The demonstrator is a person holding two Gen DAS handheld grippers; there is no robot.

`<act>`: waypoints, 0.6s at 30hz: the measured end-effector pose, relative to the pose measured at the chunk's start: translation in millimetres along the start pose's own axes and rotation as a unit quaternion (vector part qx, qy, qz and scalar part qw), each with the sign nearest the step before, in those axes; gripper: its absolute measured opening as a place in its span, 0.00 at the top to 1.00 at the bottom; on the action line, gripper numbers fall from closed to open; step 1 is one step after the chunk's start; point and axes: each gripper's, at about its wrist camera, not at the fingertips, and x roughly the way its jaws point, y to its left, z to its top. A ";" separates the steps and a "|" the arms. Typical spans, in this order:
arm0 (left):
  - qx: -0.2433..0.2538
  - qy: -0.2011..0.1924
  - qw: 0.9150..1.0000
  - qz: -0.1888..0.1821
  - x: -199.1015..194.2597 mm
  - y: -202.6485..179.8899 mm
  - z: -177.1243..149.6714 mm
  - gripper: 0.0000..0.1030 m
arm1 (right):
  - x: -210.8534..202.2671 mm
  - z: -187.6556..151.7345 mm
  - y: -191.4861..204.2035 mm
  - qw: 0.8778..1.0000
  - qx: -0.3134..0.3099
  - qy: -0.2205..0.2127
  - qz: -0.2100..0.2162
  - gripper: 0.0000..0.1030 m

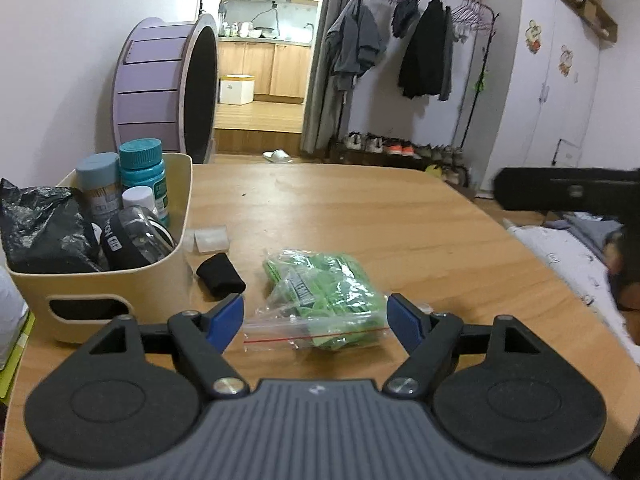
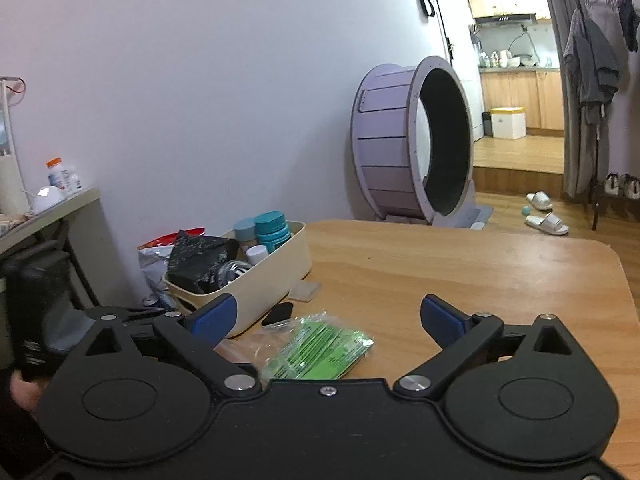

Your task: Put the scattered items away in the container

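Observation:
A clear zip bag of green packets [image 1: 324,300] lies on the wooden table [image 1: 400,220]; it also shows in the right wrist view [image 2: 320,354]. My left gripper [image 1: 316,320] is open, its blue pads either side of the bag's near end. A cream container [image 1: 96,300] at the left holds teal-capped bottles [image 1: 144,172], a black plastic bag [image 1: 44,232] and a black-and-clear item. A small black object [image 1: 220,274] and a clear plastic piece [image 1: 210,238] lie beside the container. My right gripper [image 2: 328,320] is open and empty above the table, right of the container [image 2: 276,272].
The right gripper's body [image 1: 572,192] shows at the right edge of the left wrist view. A purple cat wheel [image 2: 412,140] stands past the table's far edge. A side shelf with a bottle [image 2: 60,178] is at the left. Crumpled bags [image 2: 156,256] lie behind the container.

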 end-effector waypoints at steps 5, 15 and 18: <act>-0.003 0.017 1.000 0.014 12.9 -2.3 2.8 0.24 | -3.6 1.1 -9.4 0.999 0.015 0.032 0.020 0.04; -0.004 0.047 0.999 0.025 43.4 -8.3 5.4 0.24 | -15.8 0.9 -28.5 0.999 0.040 0.024 0.027 0.01; 0.012 0.052 0.998 0.028 48.3 -15.9 -0.9 0.24 | -16.8 0.1 -30.7 0.998 0.045 0.022 0.027 0.00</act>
